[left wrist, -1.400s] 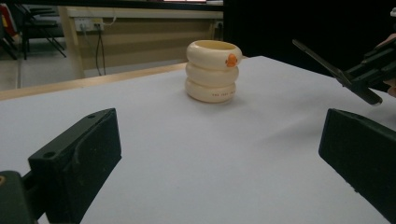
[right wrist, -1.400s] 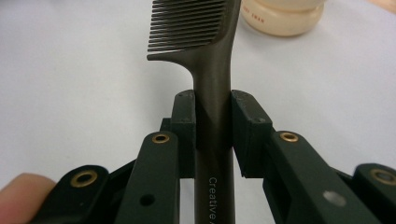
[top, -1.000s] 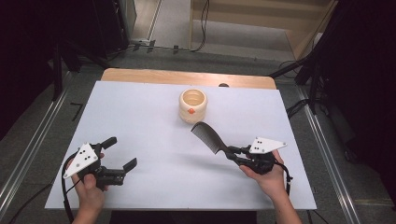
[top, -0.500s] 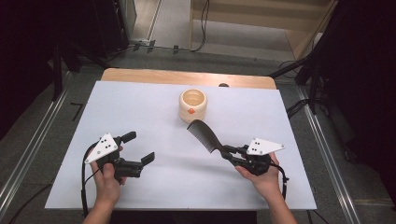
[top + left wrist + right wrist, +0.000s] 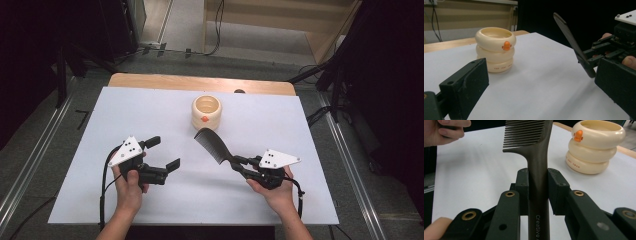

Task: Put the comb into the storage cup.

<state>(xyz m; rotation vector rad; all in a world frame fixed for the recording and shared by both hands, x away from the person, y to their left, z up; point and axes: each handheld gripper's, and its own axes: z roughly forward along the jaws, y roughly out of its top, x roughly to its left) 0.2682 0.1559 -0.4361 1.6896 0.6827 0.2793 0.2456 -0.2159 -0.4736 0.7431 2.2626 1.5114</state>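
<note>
My right gripper [image 5: 236, 161] [image 5: 538, 183] is shut on the handle of a dark comb [image 5: 212, 144] [image 5: 535, 150], whose toothed end points up and away toward the cup. The comb [image 5: 571, 43] also rises at the right of the left gripper view. A cream ringed cup [image 5: 206, 111] [image 5: 495, 48] [image 5: 595, 146] with an orange mark stands upright at the table's back middle. My left gripper [image 5: 162, 152] [image 5: 541, 87] is open at the front left, nothing between its jaws, pointing toward the comb and cup.
The white table sheet [image 5: 300, 130] lies over a wooden top whose strip [image 5: 150, 80] shows at the back edge. Dark stands and cables line the floor on both sides. A small dark knob [image 5: 239, 91] sits at the sheet's back edge.
My left gripper has moved right and a little away from the front edge, toward the table's middle. The right gripper and comb have stayed almost still.
</note>
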